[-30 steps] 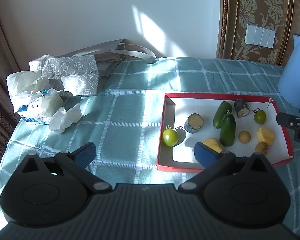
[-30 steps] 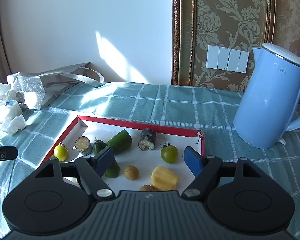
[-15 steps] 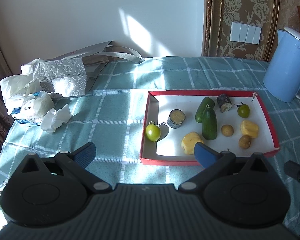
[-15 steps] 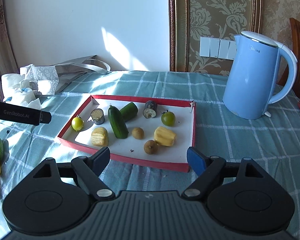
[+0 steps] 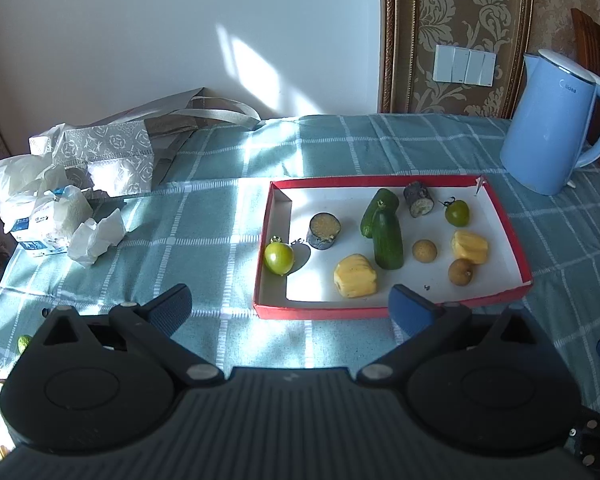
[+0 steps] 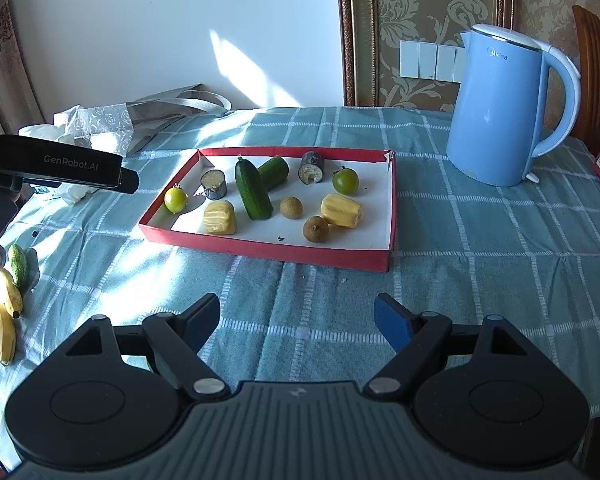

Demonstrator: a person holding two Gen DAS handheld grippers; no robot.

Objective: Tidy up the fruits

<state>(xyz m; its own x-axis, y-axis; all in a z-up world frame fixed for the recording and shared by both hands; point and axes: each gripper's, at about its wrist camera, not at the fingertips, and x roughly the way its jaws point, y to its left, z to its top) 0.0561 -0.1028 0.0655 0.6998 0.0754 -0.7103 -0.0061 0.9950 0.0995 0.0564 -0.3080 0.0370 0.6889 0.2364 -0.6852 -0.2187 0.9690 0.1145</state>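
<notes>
Glossy plastic kettle [image 6: 500, 120] – matt cardboard tray [image 6: 276, 249], woven cloth tablecloth [image 6: 480, 240]

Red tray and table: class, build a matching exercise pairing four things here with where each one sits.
Things:
1. kettle
2. bananas
3. two cucumbers
4. tissue pack

Places:
A. leaning on each other in the red tray
B. on the cloth left of the tray, near the grey bag
C. on the cloth right of the tray
D. at the table's near left edge, beside a small cucumber

Pairs: 1-C, 2-D, 3-A, 4-B
</notes>
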